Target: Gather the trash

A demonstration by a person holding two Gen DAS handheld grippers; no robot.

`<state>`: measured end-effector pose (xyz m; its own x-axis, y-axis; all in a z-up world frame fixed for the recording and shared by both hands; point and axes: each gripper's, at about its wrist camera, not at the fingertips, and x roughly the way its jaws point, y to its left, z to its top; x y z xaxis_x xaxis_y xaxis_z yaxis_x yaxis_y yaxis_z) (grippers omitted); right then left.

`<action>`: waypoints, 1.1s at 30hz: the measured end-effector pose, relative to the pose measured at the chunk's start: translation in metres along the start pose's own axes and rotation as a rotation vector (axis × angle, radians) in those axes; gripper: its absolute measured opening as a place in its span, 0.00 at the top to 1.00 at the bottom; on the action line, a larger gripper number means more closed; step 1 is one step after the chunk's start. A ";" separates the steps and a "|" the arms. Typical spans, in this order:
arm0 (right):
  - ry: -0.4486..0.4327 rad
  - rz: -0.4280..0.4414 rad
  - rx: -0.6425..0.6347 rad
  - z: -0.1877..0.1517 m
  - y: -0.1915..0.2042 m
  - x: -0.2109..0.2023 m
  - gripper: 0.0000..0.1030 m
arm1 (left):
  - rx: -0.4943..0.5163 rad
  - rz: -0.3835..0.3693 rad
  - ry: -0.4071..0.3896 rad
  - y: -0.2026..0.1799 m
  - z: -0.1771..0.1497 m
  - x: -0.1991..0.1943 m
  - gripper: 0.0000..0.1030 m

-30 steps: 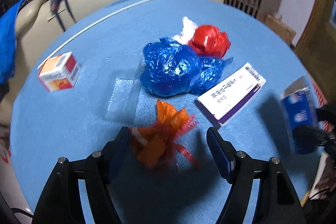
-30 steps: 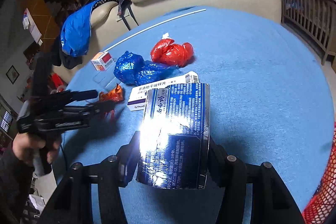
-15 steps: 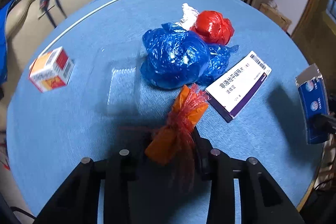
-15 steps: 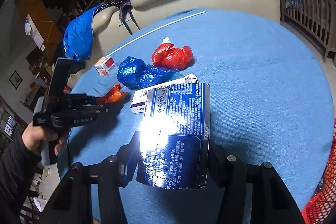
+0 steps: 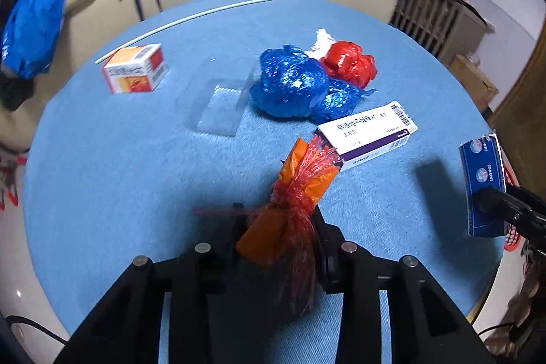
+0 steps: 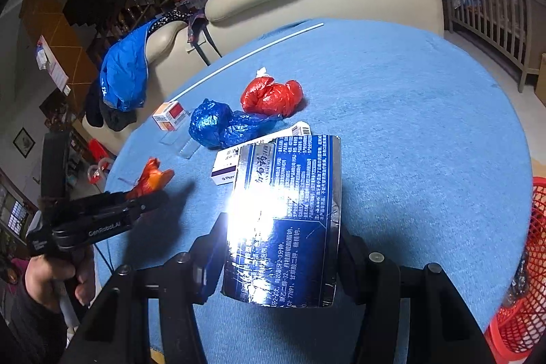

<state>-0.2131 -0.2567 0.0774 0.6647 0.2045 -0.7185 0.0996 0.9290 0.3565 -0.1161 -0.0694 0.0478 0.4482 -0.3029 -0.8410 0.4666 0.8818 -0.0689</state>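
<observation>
The left gripper [image 5: 278, 227] has clamped shut on the orange wrapper [image 5: 290, 203] that lay loose between its open jaws a second ago, and the wrapper now hangs off the blue table [image 5: 119, 166]. In the lower centre of the left wrist view its long axis runs from the jaws up and right, its free end pointing at the white box [image 5: 367, 133]; gripped low, most of it sticks out ahead. The right gripper [image 6: 279, 248] stays clamped on the blue carton [image 6: 286, 217], lower centre of its view, long axis running up the frame away from the camera. Both are probably kept aloft for the red basket [image 6: 525, 261] at the right edge.
</observation>
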 end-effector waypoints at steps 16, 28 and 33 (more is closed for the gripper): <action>-0.055 -0.001 0.008 -0.003 0.001 -0.026 0.43 | -0.021 0.011 -0.051 -0.017 -0.005 -0.032 0.63; -0.068 -0.008 0.032 -0.004 -0.005 -0.031 0.43 | 0.001 0.013 -0.055 -0.032 -0.006 -0.038 0.63; -0.076 -0.011 0.044 -0.004 -0.009 -0.034 0.43 | 0.007 0.021 -0.056 -0.036 -0.005 -0.039 0.63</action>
<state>-0.2393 -0.2706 0.0964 0.7179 0.1691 -0.6753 0.1382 0.9161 0.3763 -0.1540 -0.0881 0.0803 0.5000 -0.3044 -0.8108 0.4622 0.8855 -0.0474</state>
